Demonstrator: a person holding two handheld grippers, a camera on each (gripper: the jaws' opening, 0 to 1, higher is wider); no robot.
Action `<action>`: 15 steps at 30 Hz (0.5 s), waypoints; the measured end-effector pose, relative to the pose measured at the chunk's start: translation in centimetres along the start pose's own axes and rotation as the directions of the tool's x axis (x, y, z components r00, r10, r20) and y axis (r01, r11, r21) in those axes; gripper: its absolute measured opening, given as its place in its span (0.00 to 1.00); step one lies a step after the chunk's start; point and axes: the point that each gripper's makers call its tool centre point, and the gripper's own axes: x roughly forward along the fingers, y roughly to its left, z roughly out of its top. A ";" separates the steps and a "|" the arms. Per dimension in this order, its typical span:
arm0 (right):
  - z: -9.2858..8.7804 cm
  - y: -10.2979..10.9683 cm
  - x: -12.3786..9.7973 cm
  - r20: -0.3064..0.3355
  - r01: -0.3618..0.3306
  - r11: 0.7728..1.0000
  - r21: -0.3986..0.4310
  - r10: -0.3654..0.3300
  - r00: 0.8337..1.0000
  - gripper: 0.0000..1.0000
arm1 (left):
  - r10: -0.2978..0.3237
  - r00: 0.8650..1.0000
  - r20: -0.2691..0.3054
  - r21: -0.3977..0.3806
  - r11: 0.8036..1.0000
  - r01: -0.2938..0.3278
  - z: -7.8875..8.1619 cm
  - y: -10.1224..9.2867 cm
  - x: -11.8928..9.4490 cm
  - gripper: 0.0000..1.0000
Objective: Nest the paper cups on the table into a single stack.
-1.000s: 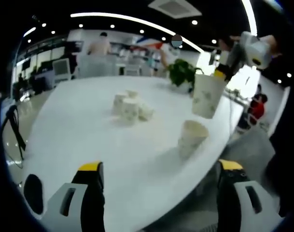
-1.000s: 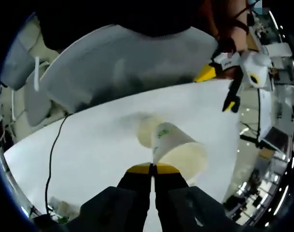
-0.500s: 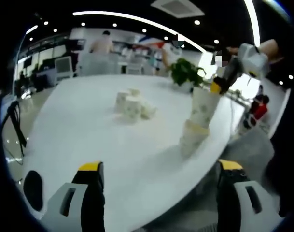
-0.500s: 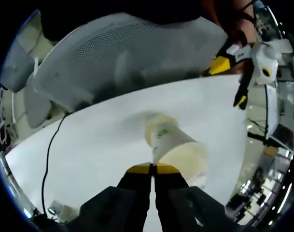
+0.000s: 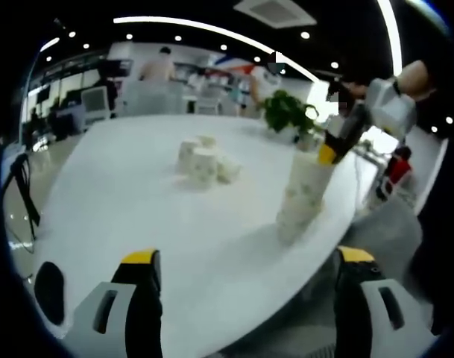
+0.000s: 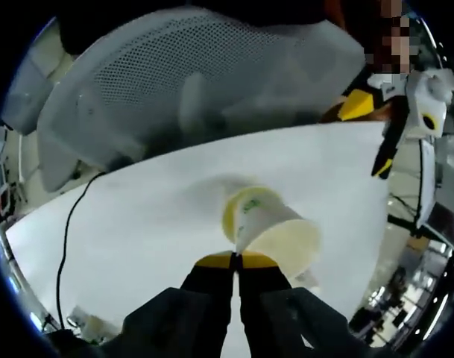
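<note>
Lowered since before, the held cup [image 6: 275, 233], clamped by the right gripper [image 6: 235, 260], now nests in the table's [image 5: 137, 201] near cup [image 5: 295, 218]; left gripper [image 5: 245, 257] jaws stand apart.

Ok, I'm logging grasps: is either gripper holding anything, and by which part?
The right gripper is shut on the rim of the upper paper cup, which sits in the lower cup. The left gripper is open, holding nothing.

White paper cups [image 5: 307, 190] with green print, white table [image 5: 122, 201], yellow-tipped black tongs [image 6: 235, 262].
</note>
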 end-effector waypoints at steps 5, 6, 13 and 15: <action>0.1 -0.4 0.7 -0.002 0.008 1.000 -0.006 -0.008 1.000 0.00 | 0.001 1.000 -0.002 -0.005 1.000 -0.001 -0.2 0.1 0.0 0.95; 0.1 -0.4 0.8 -0.003 0.009 1.000 -0.003 -0.009 1.000 0.00 | 0.001 1.000 -0.001 -0.005 1.000 -0.001 -0.2 0.1 0.0 0.95; 0.6 -0.1 1.8 0.015 -0.005 1.000 0.029 0.005 1.000 0.02 | 0.008 1.000 -0.002 -0.018 1.000 -0.008 -0.4 0.4 -0.1 0.95; 1.2 0.4 2.0 0.055 -0.033 0.997 0.064 0.029 0.998 0.06 | 0.010 1.000 -0.001 -0.023 1.000 -0.010 -0.4 0.4 -0.1 0.95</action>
